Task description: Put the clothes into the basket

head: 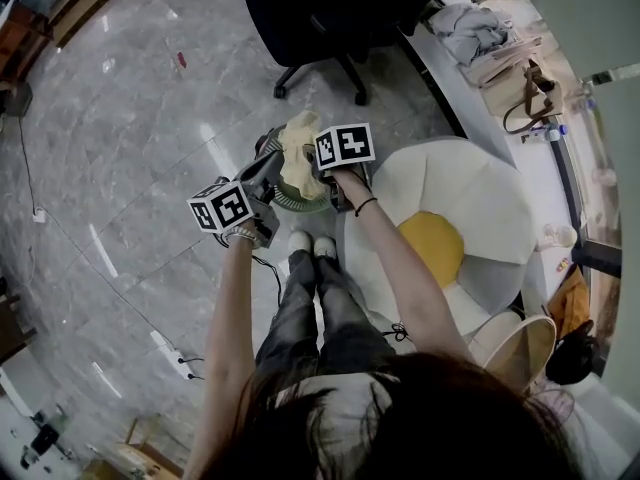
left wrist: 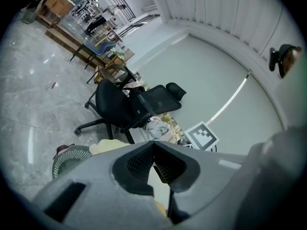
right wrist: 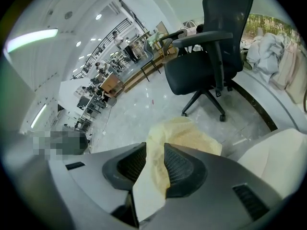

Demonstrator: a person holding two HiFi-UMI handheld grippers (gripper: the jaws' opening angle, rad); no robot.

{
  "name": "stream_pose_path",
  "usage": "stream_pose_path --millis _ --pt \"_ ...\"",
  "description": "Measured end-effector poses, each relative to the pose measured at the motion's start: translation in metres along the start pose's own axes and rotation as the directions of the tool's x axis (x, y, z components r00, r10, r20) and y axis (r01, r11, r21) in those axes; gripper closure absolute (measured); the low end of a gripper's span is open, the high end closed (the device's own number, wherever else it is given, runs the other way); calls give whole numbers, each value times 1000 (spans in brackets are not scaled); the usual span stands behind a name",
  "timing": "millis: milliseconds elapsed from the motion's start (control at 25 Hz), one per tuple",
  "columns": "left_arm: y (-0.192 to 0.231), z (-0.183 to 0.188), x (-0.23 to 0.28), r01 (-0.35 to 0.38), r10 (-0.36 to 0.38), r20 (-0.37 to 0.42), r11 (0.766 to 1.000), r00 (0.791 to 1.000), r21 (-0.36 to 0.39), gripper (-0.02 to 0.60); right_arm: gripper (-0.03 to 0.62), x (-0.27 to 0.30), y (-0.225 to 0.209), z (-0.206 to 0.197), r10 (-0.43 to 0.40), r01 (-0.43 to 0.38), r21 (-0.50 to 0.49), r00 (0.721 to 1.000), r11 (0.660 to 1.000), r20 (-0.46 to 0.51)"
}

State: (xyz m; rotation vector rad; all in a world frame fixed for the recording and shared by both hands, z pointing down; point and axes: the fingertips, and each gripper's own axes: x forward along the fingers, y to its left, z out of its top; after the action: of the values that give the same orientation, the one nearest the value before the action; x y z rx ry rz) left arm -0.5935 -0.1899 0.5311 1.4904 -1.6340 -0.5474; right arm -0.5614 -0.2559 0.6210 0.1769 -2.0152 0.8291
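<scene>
A pale yellow cloth [head: 298, 153] hangs between both grippers, just above a small round slatted basket [head: 296, 206] on the marble floor by the person's feet. My left gripper [head: 268, 176] is at the cloth's left side. In the left gripper view its jaws [left wrist: 153, 147] meet at the tips with pale cloth [left wrist: 157, 186] pinched lower down, and the basket [left wrist: 67, 158] sits below left. My right gripper [head: 328, 180] holds the cloth's right side. In the right gripper view the cloth [right wrist: 184, 133] fills the gap between the pads of the right gripper [right wrist: 154, 150].
A black office chair [head: 320, 18] stands just beyond the basket. A white cushion seat with a yellow centre [head: 470, 183] lies at the right. A desk [head: 478, 93] carries a grey clothes pile [head: 470, 28] and a bag. A cable [head: 165, 348] runs over the floor at the left.
</scene>
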Motion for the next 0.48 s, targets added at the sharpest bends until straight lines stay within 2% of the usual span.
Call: stream_pose_path --millis 240,480 --pt "9 -9 4 0 0 -23 1000 1000 -17 571 483 9 7 1 43 -43 18 999 999 13" --pt "13 -21 1 -2 1 -40 1000 999 -31 571 474 14 5 -12 46 -46 36 999 998 11"
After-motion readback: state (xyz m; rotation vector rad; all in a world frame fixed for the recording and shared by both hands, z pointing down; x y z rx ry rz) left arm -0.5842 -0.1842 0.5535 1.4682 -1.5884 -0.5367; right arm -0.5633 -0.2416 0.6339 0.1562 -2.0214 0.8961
